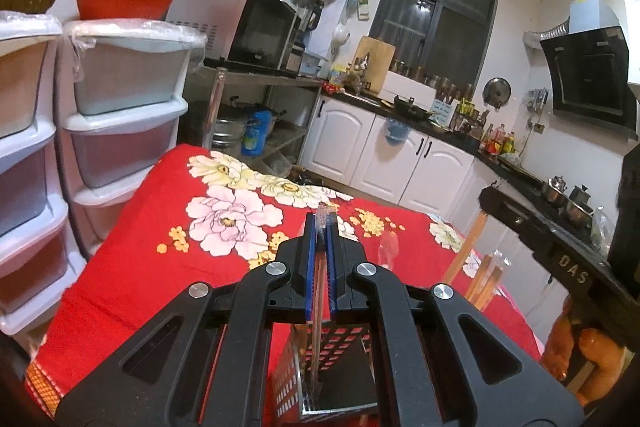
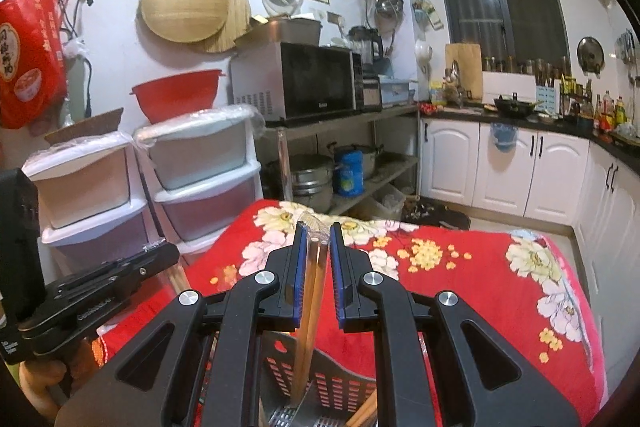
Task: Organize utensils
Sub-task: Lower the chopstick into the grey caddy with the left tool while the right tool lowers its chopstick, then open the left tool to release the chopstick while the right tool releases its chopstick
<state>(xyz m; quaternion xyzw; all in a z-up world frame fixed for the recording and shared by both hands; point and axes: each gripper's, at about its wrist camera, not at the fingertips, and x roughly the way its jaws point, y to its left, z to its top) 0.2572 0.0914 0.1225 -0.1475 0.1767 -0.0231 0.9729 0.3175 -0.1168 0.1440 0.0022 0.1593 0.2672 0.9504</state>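
My left gripper (image 1: 322, 223) is shut on a pair of wooden chopsticks in a clear plastic sleeve (image 1: 318, 307); their lower end stands inside a perforated metal utensil holder (image 1: 340, 367) on the table. My right gripper (image 2: 318, 233) is open, its pads apart, with another sleeved pair of chopsticks (image 2: 310, 315) standing between them, leaning on the left pad. That pair's lower end rests in the utensil holder (image 2: 320, 387), beside more chopsticks (image 2: 364, 413). The right gripper also shows in the left wrist view (image 1: 560, 251), with sleeved chopsticks (image 1: 486, 279) under it.
The table carries a red floral cloth (image 1: 140, 247). White plastic drawer towers (image 1: 120, 99) stand close on the left. A metal rack with a microwave (image 2: 304, 79) and pots lies beyond. White cabinets and a dark counter (image 1: 420, 123) run along the far wall.
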